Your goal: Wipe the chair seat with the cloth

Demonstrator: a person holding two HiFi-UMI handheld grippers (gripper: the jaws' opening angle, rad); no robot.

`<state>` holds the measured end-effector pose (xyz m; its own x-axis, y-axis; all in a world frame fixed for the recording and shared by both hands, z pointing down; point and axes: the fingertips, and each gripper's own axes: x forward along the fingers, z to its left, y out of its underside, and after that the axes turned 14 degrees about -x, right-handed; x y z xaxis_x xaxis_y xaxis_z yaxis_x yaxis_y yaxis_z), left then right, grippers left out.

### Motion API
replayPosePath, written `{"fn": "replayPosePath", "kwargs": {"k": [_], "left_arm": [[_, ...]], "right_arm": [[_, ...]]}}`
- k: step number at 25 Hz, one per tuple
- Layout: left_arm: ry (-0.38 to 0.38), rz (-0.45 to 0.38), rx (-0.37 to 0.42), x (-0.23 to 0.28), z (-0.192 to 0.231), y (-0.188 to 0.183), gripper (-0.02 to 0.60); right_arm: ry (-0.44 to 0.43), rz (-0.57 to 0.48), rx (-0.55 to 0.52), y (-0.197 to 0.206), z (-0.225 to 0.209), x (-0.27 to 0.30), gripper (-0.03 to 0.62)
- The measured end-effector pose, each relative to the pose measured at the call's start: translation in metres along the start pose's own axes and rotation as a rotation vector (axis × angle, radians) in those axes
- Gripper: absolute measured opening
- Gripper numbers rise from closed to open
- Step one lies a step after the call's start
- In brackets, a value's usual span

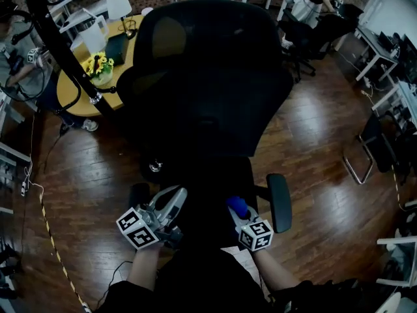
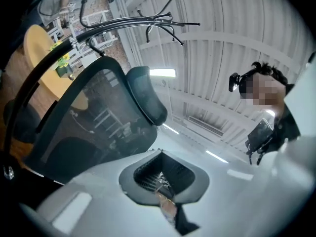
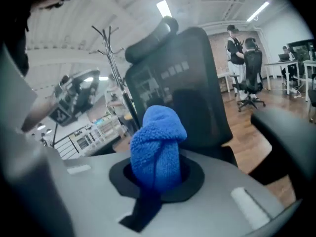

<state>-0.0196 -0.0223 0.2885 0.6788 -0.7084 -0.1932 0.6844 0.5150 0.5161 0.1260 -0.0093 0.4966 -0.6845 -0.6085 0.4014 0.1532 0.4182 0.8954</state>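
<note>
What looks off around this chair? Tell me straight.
Nothing spilled, broken or askew that I can see. The black chair stands upright on the wood floor. The only oddity: the blue cloth is bunched into a tight wad in the right hand-held gripper, not spread flat for wiping.

The chair (image 1: 208, 83) stands mid-room, its seat (image 1: 207, 181) nearest the person. Over the seat, the left gripper (image 1: 173, 199) is left and the right gripper (image 1: 242, 212) right (cloth (image 1: 238, 206) in its jaws). Behind-left stands a table (image 1: 70, 93), flowers (image 1: 98, 64) on it.

Left gripper (image 1: 173, 199) closed, right gripper (image 1: 237, 208) clamped
</note>
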Motion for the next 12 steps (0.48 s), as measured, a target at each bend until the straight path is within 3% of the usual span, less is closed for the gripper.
{"fn": "replayPosePath", "kwargs": {"k": [4,6,12], "left_arm": [[0.069,0.023,0.054,0.000,-0.054,-0.023,-0.011],[0.097,0.032,0.088,-0.002,-0.078,-0.027,-0.011],[0.137,-0.020,0.146,-0.001,-0.122,-0.026,-0.011]], "right_arm": [[-0.126,-0.295,0.017,-0.139,0.041,-0.045,0.035],[-0.176,-0.419,0.001,-0.189,0.056,-0.076,0.035],[-0.208,-0.602,-0.059,-0.247,0.066,-0.133,0.035]]}}
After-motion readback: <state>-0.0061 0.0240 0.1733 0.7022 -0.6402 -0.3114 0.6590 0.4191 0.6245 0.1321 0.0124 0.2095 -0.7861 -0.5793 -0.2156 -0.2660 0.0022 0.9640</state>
